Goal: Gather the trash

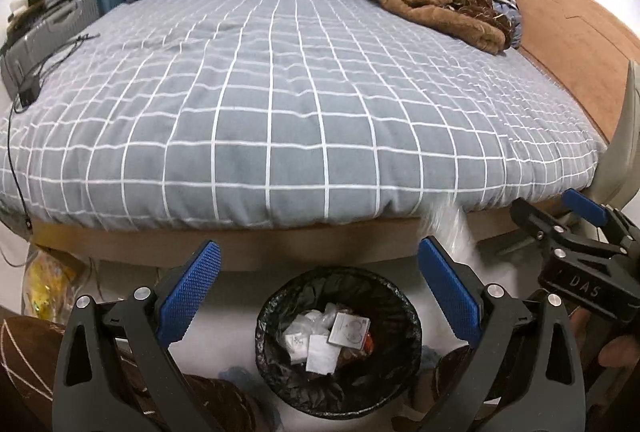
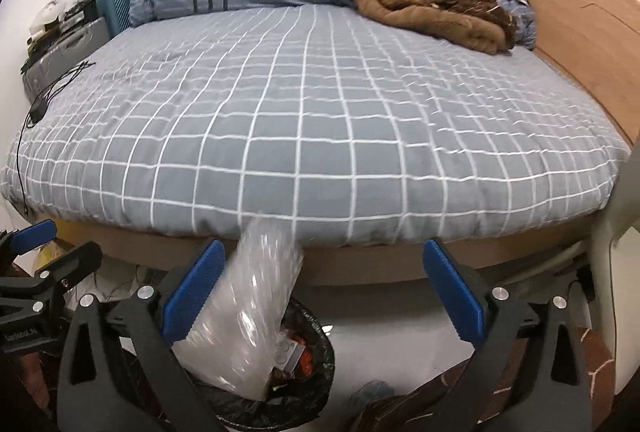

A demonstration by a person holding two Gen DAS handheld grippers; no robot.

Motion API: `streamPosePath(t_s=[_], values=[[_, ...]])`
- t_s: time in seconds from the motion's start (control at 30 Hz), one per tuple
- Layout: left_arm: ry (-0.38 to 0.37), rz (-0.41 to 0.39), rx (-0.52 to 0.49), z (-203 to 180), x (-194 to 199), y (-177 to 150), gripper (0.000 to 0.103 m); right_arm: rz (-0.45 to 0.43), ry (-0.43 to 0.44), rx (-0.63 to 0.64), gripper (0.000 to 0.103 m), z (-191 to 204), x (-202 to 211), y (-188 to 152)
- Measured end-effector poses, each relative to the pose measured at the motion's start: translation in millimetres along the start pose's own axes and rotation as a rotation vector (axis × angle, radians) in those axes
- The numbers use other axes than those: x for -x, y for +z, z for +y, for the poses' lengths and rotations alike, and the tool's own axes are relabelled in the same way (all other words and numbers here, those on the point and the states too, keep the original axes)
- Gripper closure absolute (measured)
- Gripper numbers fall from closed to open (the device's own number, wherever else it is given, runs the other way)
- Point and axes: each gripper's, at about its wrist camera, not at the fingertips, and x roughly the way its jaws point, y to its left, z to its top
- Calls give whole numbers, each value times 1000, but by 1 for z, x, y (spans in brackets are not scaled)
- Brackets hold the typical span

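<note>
Standing on the white floor just before the bed (image 1: 280, 92), the black-lined trash bin (image 1: 340, 344) holds white paper scraps, a small grey square packet and something orange-red. In the left wrist view the bin sits between and below the blue pads of the left hand-held gripper (image 1: 320, 292), whose jaws stand wide with nothing between them. To the right in that view, the right hand-held gripper (image 1: 560, 216) appears at the edge, with a blurred white shape beside it.

In the right wrist view, the clear plastic bag (image 2: 248, 312), blurred, lies just beside the left pad of the right hand-held gripper (image 2: 320, 292) and reaches down into the bin (image 2: 304, 364). These jaws stand wide apart too, and the right pad is well clear of the bag; whether the left pad touches it cannot be told.
</note>
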Motion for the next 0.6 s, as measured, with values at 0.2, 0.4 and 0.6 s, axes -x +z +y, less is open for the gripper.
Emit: streamPosePath(t_s=[0.2,0.4,0.6], values=[[6,-30,-1,-3,5,1,6,-30,-6,-10,8,-7,11,1],[6,-42,-5,-5,8,-1,6,-43,-8,-7,8,-8,16,0],[10,-44,-13,-6,6,-1,6,-43,-8,-7,8,-8,17,0]])
